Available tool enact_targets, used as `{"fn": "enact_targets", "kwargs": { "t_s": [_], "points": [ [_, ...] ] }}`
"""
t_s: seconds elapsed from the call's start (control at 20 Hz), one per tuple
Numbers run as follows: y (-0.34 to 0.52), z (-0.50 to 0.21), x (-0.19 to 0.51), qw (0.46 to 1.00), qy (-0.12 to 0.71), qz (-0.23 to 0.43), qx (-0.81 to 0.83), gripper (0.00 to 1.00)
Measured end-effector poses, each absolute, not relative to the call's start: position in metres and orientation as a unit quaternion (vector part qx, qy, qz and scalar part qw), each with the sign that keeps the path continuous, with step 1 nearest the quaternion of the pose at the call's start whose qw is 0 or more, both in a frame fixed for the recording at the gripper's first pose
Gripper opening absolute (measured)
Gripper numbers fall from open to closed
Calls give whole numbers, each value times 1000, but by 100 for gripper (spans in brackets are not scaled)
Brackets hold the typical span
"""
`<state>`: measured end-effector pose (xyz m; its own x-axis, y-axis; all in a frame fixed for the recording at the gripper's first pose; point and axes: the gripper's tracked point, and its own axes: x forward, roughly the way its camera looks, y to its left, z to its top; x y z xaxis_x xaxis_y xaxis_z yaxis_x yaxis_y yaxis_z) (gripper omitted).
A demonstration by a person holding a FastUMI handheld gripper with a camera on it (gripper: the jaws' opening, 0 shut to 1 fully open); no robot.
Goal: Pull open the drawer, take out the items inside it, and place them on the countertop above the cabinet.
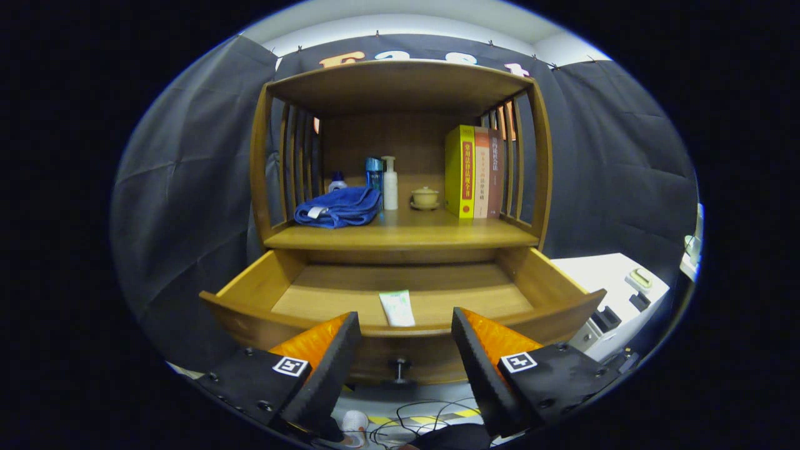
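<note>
Fingers (331, 359) spread wide, empty; 1 tube (397, 308) in open drawer (250, 289).

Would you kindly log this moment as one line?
drawer open | tube inside | gripper open, fingers before drawer front

the drawer (400, 300) is standing pulled out below the countertop (400, 236), with a tube (397, 308) lying in it near its front wall. the knob (399, 365) is sitting under that wall. the gripper (405, 350) is hovering before the drawer front, fingers spread apart with the knob between them. on the countertop, a folded towel (339, 207) is lying left, two bottles (382, 181) and a lidded cup (425, 198) are standing mid-back, and books (475, 172) are standing right.
</note>
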<state>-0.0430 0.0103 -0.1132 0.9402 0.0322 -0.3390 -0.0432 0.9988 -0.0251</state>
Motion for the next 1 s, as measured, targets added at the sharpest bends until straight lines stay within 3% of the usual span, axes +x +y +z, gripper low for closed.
{"fn": "enact_targets", "kwargs": {
  "t_s": [0.45,1.0],
  "points": [
    [28,-110,43,961,266,72,-24,97],
    [25,-206,83,885,459,65,-46,99]
  ]
}}
